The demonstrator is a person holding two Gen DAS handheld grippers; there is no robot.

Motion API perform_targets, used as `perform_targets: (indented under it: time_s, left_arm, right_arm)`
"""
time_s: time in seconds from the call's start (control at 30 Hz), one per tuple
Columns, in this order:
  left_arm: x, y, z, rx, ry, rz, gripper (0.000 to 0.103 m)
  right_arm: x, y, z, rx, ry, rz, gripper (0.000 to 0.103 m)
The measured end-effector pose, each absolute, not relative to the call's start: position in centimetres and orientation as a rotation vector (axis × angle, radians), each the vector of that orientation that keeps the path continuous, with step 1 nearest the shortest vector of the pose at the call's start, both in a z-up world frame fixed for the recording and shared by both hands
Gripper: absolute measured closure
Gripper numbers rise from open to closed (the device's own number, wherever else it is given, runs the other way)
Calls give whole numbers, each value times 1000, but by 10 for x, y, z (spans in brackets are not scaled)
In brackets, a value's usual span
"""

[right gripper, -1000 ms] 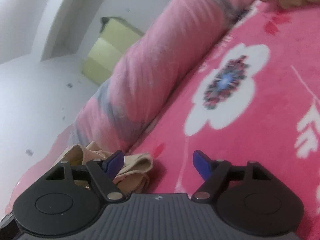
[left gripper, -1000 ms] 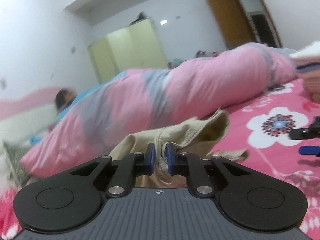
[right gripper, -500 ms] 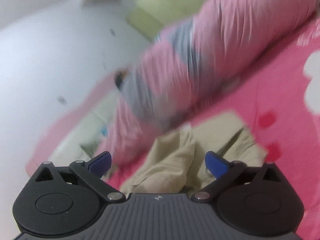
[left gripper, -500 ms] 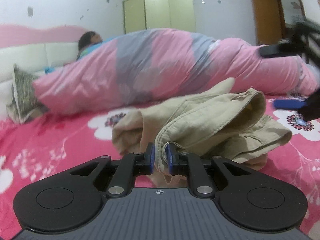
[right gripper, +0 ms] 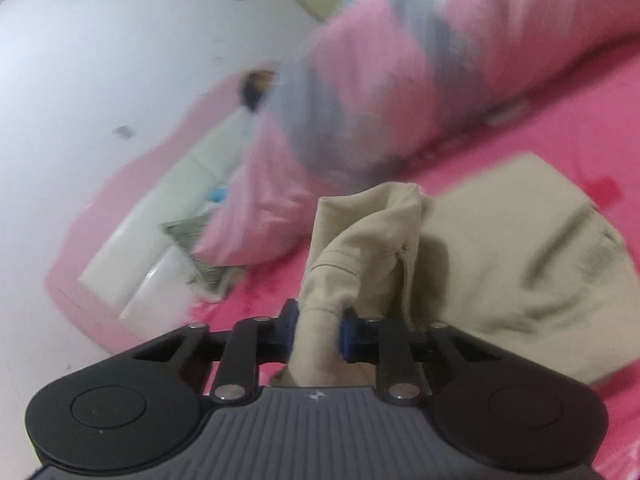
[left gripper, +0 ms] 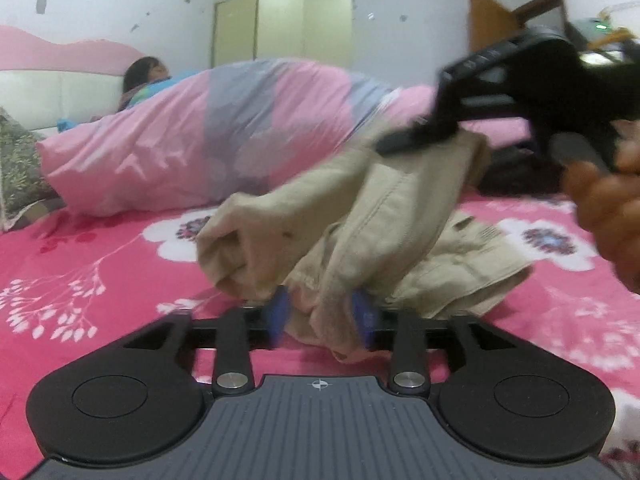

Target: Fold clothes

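Observation:
A crumpled beige garment (left gripper: 400, 208) lies on the pink floral bed sheet (left gripper: 80, 264). My left gripper (left gripper: 321, 314) sits low at its near edge; its jaws are opening, with a fold of the cloth loose between the blue pads. My right gripper (right gripper: 318, 326) is closing and pinches a raised fold of the same garment (right gripper: 500, 240), lifting it into a peak. In the left wrist view the right gripper (left gripper: 420, 138) shows at upper right, gripping the cloth's top, with a person's hand (left gripper: 608, 208) behind it.
A rolled pink and grey duvet (left gripper: 240, 132) lies across the bed behind the garment, with a person (left gripper: 146, 72) lying at its far left end. A patterned pillow (left gripper: 16, 168) is at the left edge. A pale wardrobe (left gripper: 284, 28) and a wooden door (left gripper: 492, 20) stand at the back wall.
My left gripper's pads have spread apart from their pinch on the garment. My right gripper swung over the garment, closed on a fold and raised it.

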State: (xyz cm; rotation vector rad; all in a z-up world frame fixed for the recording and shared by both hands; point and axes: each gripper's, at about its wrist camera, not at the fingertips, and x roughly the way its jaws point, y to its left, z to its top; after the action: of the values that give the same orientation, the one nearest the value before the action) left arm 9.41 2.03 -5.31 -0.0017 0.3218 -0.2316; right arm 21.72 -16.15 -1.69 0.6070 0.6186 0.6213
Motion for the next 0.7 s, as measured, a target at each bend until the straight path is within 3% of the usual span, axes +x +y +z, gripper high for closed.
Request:
perform_targets:
  time_s: [0.1, 0.2, 0.3, 0.57, 0.6, 0.63, 0.7]
  left_arm:
    - [74, 27, -40, -42, 258, -263, 27]
    - [58, 28, -29, -35, 194, -253, 12]
    - [49, 35, -26, -36, 170, -196, 7]
    - [47, 54, -43, -114, 215, -148, 7]
    - [49, 53, -47, -121, 232, -154, 7]
    - [50, 55, -49, -131, 248, -158, 7]
    - [55, 58, -55, -164, 285, -155, 8]
  right_arm:
    - [207, -138, -2, 567, 628, 718, 85]
    - [193, -109, 9, 515, 659, 809, 85]
    - [183, -78, 20, 419, 705, 876, 84]
    - [173, -27, 22, 193, 892, 943, 77]
    - [174, -24, 19, 178, 924, 952, 71]
    - [174, -19, 16, 157, 962, 964, 56]
    - [164, -8, 14, 101, 1000, 977, 41]
